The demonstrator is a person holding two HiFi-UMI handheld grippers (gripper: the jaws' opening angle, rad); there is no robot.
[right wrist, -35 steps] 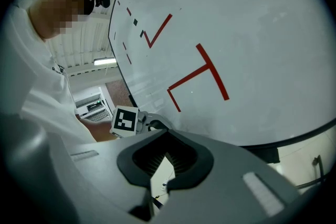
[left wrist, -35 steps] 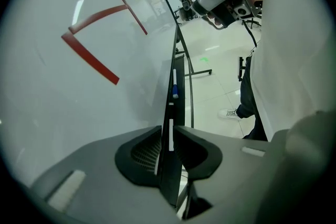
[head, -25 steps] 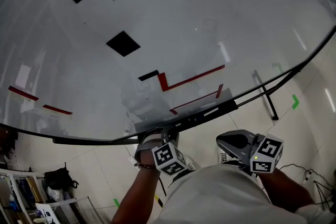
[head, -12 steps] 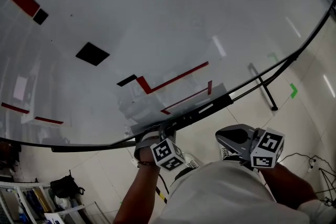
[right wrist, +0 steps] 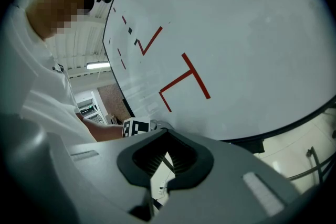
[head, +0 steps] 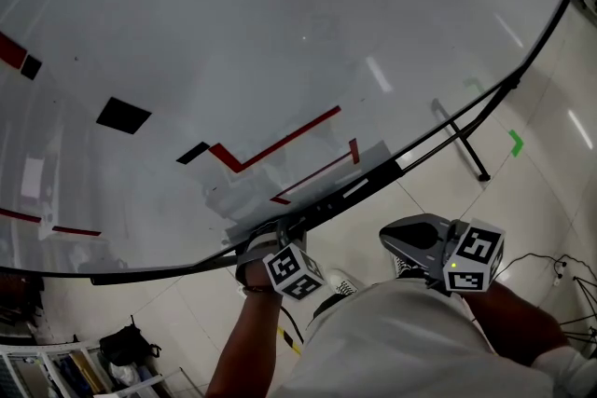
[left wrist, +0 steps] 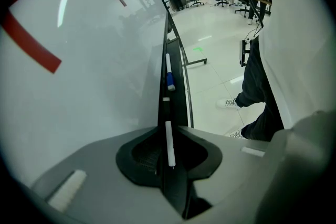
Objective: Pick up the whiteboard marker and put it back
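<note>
A thin white whiteboard marker (left wrist: 169, 144) lies between the jaws of my left gripper (left wrist: 168, 131), which is shut on it right over the black tray (left wrist: 179, 86) under the whiteboard (head: 280, 23). In the head view the left gripper (head: 278, 236) touches the tray (head: 322, 207) near its left part. A second marker with a blue cap (left wrist: 169, 75) rests farther along the tray. My right gripper (head: 399, 240) hangs shut and holds nothing, apart from the tray and below it; in its own view the right gripper (right wrist: 165, 134) points toward the board.
The whiteboard carries red lines (head: 280, 137) and black squares (head: 123, 115). A black stand leg (head: 464, 149) reaches onto the tiled floor, beside a green tape mark (head: 515, 143). Cables (head: 550, 267) lie at the right, a shelf with clutter (head: 103, 359) at the bottom left.
The head view has swung, so the board's marks slid left and down in it. Both grippers stay almost where they were, the left one at the tray.
</note>
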